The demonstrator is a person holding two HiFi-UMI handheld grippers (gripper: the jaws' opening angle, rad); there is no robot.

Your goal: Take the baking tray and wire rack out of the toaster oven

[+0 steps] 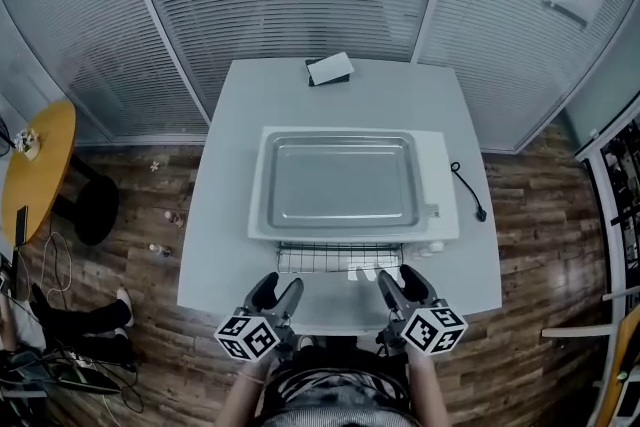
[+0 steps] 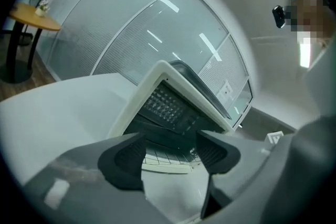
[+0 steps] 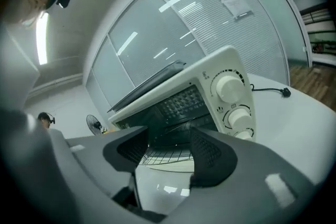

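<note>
A: Left gripper [image 1: 280, 285] and right gripper [image 1: 399, 279] at the near table [image 1: 225, 245] edge, jaws apart, nothing between them.
B: Tray? Rack?
A: Baking tray [image 1: 340, 183] sits on top of the toaster oven [image 1: 441, 177]. Wire rack [image 1: 338, 258] sticks out the open front, just ahead of both grippers.
</note>
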